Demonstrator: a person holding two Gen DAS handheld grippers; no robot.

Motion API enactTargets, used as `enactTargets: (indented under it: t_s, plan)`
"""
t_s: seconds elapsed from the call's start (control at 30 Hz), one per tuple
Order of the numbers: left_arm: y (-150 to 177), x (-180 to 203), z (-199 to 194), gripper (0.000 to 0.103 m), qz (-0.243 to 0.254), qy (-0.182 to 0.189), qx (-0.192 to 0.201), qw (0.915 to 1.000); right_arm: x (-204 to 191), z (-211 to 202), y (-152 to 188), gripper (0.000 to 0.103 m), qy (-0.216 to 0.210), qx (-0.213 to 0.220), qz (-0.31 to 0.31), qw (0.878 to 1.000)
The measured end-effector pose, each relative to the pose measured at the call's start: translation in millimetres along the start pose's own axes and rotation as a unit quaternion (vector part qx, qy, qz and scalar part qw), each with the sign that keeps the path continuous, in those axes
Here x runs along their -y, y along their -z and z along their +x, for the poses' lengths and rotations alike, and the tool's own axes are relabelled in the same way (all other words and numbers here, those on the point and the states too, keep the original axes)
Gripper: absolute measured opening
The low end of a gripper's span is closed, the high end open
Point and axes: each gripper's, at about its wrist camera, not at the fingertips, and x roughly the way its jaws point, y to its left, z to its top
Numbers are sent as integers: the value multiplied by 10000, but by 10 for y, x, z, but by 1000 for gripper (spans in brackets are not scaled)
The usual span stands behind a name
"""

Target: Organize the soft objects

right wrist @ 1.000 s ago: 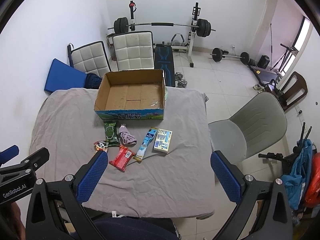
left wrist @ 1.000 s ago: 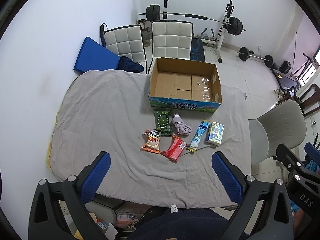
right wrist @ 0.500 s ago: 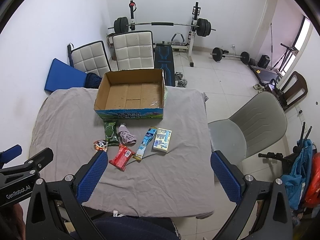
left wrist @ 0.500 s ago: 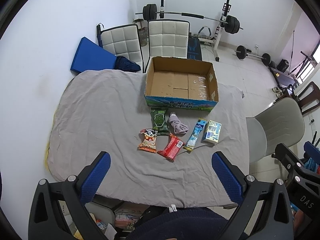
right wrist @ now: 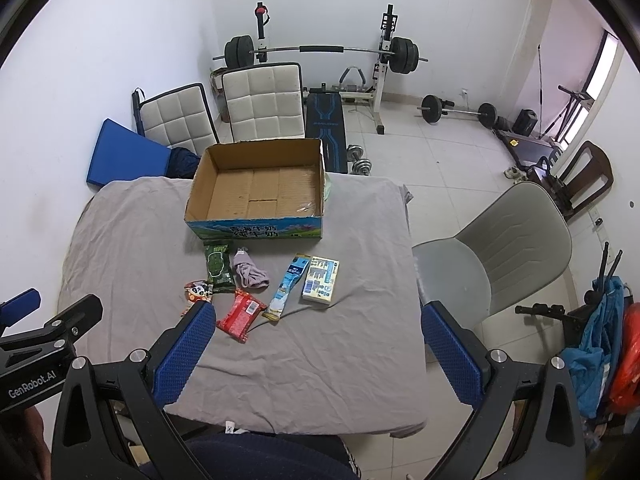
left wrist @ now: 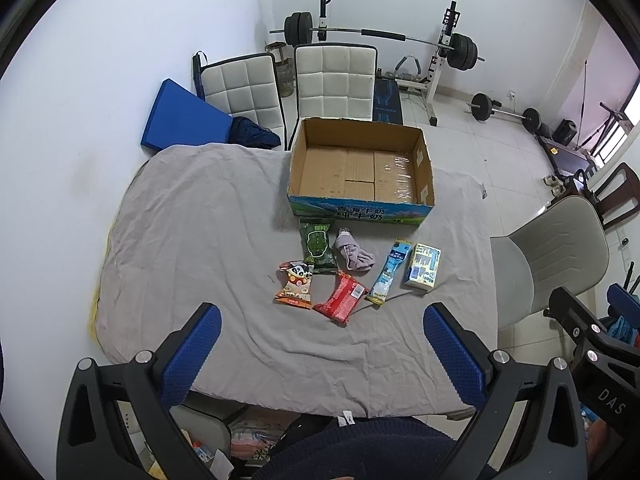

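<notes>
An empty cardboard box (left wrist: pixel 362 168) (right wrist: pixel 258 190) stands on the grey-covered table (left wrist: pixel 192 216) (right wrist: pixel 304 360). In front of it lie a green packet (left wrist: pixel 317 245) (right wrist: pixel 218 266), a crumpled mauve cloth (left wrist: pixel 353 253) (right wrist: pixel 249 270), a panda snack bag (left wrist: pixel 295 284) (right wrist: pixel 196 293), a red packet (left wrist: pixel 341 297) (right wrist: pixel 241 315), a light-blue sachet (left wrist: pixel 389 272) (right wrist: pixel 287 287) and a small carton (left wrist: pixel 422 267) (right wrist: pixel 321 280). My left gripper (left wrist: pixel 320 354) and right gripper (right wrist: pixel 314 354) hover high over the table's near edge, both open, with nothing between their fingers.
A grey chair (left wrist: pixel 548 256) (right wrist: pixel 496 256) stands right of the table. Two white padded chairs (left wrist: pixel 336 78) (right wrist: pixel 262 98) and a blue mat (left wrist: pixel 182 118) sit behind it. A barbell rack (right wrist: pixel 320 50) and weights fill the far floor. A dark sleeve (left wrist: pixel 352 448) shows at the bottom.
Both views have drawn back and up slightly, so the table and objects look smaller and a little higher in the frame. Nothing on the table moved. Both grippers stayed open.
</notes>
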Motion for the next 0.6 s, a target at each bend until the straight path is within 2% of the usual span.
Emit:
enactTargets:
  t_s: [0.6]
  plan:
    - [-62,44,63,103,30,-7,84,10000,130,6,-54,103,-23,22,153,9999]
